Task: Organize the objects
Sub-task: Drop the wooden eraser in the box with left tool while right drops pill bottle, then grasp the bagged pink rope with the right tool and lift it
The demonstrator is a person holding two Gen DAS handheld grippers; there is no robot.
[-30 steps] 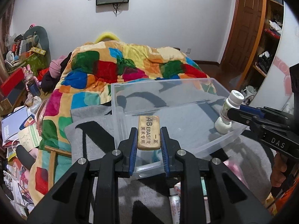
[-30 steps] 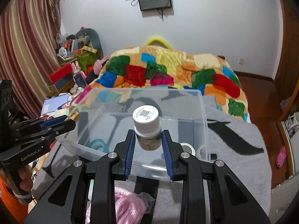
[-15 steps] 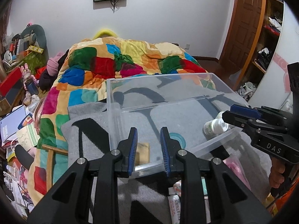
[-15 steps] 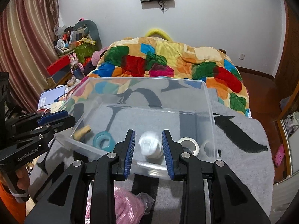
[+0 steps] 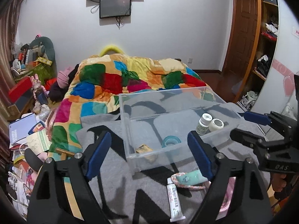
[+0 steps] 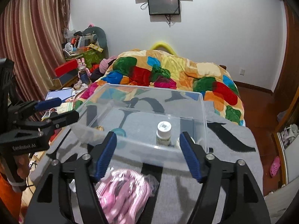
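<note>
A clear plastic bin (image 5: 130, 136) (image 6: 203, 112) stands on a grey blanket. Inside it lie a tan eraser (image 5: 143, 148), a teal tape ring (image 5: 171, 141), a white tape roll (image 5: 216, 124) and an upright white pill bottle (image 5: 203, 123) (image 6: 163, 133). My left gripper (image 5: 151, 155) is open and empty just in front of the bin's near wall. My right gripper (image 6: 148, 156) is open and empty, also before the near wall. A white tube (image 5: 174, 198), a mint tube (image 5: 188, 177) and a pink bundle (image 6: 123, 190) lie on the blanket outside the bin.
A bed with a colourful patchwork quilt (image 5: 130, 80) lies behind the bin. Books and clutter (image 5: 24, 128) fill the floor at left. A wooden wardrobe and door (image 5: 243, 46) stand at right.
Both grippers let go: the eraser and the pill bottle dropped into the bin. Both sets of jaws opened wide and drew back from the bin.
</note>
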